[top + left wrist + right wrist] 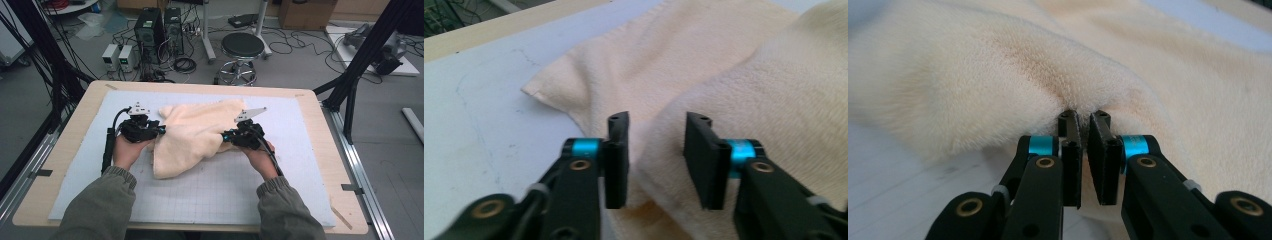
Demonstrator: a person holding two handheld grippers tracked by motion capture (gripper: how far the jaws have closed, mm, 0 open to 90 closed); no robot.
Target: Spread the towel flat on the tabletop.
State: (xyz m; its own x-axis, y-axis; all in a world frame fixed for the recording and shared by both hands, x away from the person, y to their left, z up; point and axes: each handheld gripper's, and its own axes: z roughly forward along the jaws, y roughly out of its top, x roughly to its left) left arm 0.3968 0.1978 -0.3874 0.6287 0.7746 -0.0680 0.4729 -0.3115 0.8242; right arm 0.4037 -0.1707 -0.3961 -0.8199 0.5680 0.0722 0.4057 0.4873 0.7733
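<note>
showing a cream towel (pixel 192 132) lying rumpled on the gridded mat (pixel 225 190), between the two claws and touching both. the towel's long axis runs from its far edge down toward the person's left, ending in a loose corner just to the inside of the left claw (pixel 159 131). in the left gripper view the jaws of the left claw (pixel 656 150) stand apart with a fold of towel between them, the pads not pressing it: released. in the right gripper view the right claw (pixel 1084 125) is clenched on a pinch of the towel (pixel 1013 70), which puckers into the narrow gap and bulges away ahead of the tips. judged from this, the right hand is the one that holds; the towel lies ahead and to the inside of each claw, so any pull by the right claw alone would drag it across the mat (pixel 484 125) toward that side. the wooden table (pixel 75 130) borders the mat.
</note>
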